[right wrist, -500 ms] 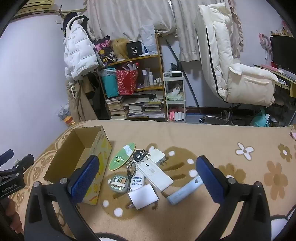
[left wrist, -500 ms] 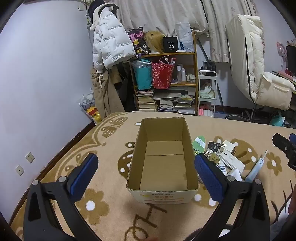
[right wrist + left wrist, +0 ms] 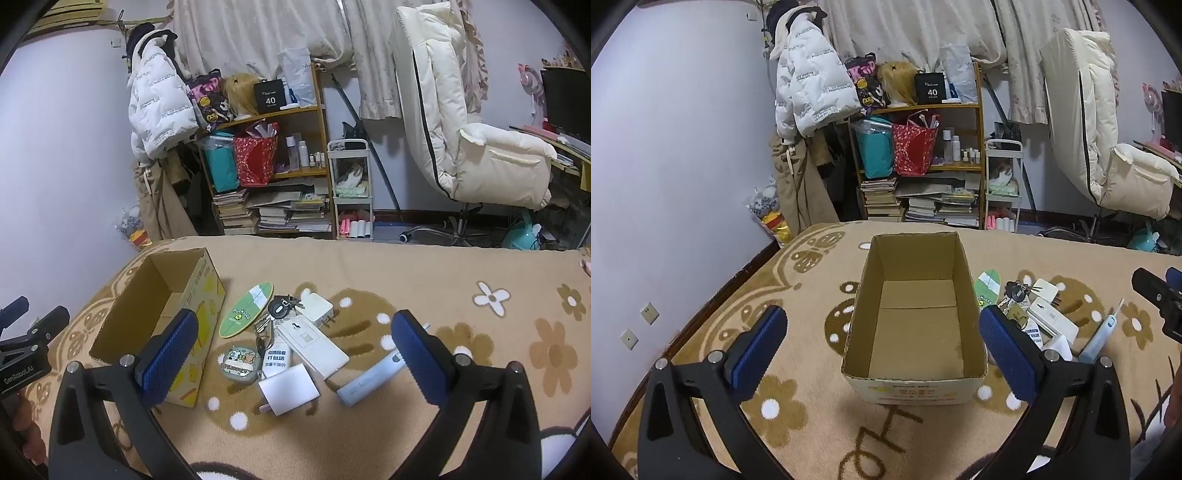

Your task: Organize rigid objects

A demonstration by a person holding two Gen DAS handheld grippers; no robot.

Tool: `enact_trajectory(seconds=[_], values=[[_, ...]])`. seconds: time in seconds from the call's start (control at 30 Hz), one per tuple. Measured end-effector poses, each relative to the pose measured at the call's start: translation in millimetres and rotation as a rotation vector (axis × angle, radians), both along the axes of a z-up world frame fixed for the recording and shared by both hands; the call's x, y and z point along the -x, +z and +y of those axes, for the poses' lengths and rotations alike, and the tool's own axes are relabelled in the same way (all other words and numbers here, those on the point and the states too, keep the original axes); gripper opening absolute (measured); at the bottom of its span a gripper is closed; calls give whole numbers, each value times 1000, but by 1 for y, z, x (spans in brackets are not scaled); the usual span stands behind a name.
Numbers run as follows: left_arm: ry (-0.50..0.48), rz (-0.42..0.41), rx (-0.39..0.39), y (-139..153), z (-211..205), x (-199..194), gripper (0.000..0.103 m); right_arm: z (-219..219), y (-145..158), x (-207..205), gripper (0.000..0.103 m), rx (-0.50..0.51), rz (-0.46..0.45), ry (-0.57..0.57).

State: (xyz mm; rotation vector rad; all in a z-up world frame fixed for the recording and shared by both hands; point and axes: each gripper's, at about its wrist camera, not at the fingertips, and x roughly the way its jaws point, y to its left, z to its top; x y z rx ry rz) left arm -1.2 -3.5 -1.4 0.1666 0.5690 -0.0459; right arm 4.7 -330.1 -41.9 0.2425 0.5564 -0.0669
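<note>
With both my tongs released, right tongs (image 3: pixel 295 354) nearer clutter: power bank (image 3: pixel 312 347) lies dead ahead, long axis diagonal; empty cardboard box (image 3: pixel 207 291) sits left, under left tongs (image 3: pixel 882 345).

- Cardboard box (image 3: pixel 155 314): open-topped, upright, nothing inside, near the blanket's left edge.
- Green oval board (image 3: pixel 246 309): flat, just right of the box.
- Key bunch (image 3: pixel 280 308), white plug adapters (image 3: pixel 317 307), white flat device (image 3: pixel 312 347), round tin (image 3: pixel 240 361), pale-blue stick (image 3: pixel 369 380): clustered, touching, centre of the blanket.
</note>
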Motion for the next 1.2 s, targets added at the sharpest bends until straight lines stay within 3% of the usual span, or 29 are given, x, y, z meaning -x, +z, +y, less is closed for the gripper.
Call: enact_trajectory(seconds=[1.2], values=[[-13, 27, 17, -4, 4, -6, 103, 4, -11, -2, 103, 0, 9, 10]])
